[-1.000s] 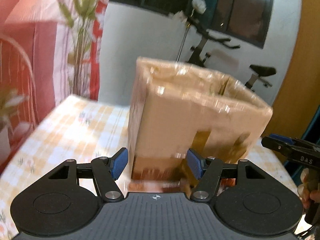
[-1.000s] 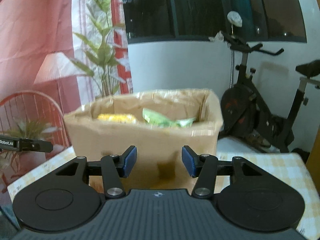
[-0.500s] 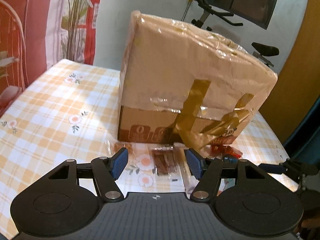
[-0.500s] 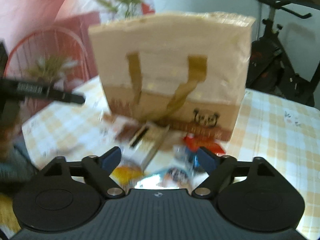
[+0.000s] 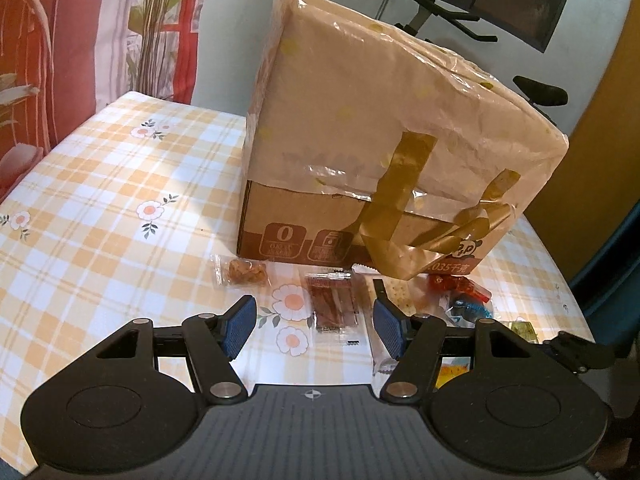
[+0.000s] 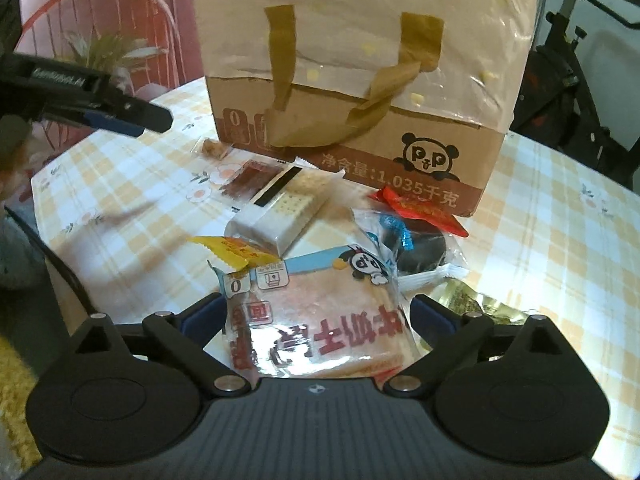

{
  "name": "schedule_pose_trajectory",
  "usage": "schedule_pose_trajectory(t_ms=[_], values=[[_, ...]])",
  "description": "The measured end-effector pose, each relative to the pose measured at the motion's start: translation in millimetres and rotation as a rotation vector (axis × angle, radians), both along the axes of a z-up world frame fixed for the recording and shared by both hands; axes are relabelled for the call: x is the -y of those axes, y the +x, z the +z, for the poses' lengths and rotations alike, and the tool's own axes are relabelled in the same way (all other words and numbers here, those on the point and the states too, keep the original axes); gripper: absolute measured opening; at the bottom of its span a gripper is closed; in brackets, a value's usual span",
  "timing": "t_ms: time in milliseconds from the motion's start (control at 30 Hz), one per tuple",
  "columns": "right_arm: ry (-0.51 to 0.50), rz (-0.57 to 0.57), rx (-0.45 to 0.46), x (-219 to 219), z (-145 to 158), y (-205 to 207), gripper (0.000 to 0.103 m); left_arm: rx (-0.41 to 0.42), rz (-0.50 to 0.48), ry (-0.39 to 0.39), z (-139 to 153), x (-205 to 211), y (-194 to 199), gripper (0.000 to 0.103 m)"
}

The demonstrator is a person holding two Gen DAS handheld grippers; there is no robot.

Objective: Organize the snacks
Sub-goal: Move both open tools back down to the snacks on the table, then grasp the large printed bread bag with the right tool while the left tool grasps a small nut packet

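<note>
- The box (image 6: 352,92) stands mid-tabletop; a bump could tip it onto the snacks along its near side.
- The bread packet (image 6: 316,316) lies between the right claw (image 6: 316,320) as its jaws are opening; closing could crush it.
- The left claw (image 5: 312,326), half open and empty, could scatter the jerky strip (image 5: 334,306).

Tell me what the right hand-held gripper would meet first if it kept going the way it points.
Most likely the bread packet: it already lies between the opening jaws of the right hand-held gripper, which are not pressing it. Beyond it lie the white cracker pack and the cardboard box; depth is unclear.
</note>
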State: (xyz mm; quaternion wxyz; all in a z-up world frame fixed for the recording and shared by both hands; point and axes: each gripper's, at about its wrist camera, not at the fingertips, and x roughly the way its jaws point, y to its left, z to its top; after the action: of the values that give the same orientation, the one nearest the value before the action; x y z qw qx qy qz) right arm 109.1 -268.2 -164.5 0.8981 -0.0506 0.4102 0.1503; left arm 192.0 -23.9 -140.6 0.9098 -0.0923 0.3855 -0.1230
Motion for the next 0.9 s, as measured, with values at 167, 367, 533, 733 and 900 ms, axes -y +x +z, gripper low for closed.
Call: schedule_pose_trajectory(t_ms=[167,367,533,733,900], values=[[0.041,-0.01,0.007,-0.2,-6.4,6.5,0.097,-0.01,0.006,-0.005,-1.1,-2.0,1.1,0.067],[0.062,-0.015,0.036,2.2,-5.2,4.3,0.08,-0.023,0.003,-0.003,-2.9,0.4,3.1,0.066],[0.082,-0.019,0.048,2.8,-2.3,3.7,0.074,-0.029,-0.002,0.001,-4.2,0.4,3.7,0.066],[0.091,-0.025,0.056,0.4,-1.6,11.0,0.074,-0.037,0.031,-0.004,-4.4,-10.4,12.9,0.066],[0.098,-0.028,0.058,1.3,-3.2,10.5,0.074,-0.068,0.097,0.015,-15.8,-26.9,41.8,0.063]])
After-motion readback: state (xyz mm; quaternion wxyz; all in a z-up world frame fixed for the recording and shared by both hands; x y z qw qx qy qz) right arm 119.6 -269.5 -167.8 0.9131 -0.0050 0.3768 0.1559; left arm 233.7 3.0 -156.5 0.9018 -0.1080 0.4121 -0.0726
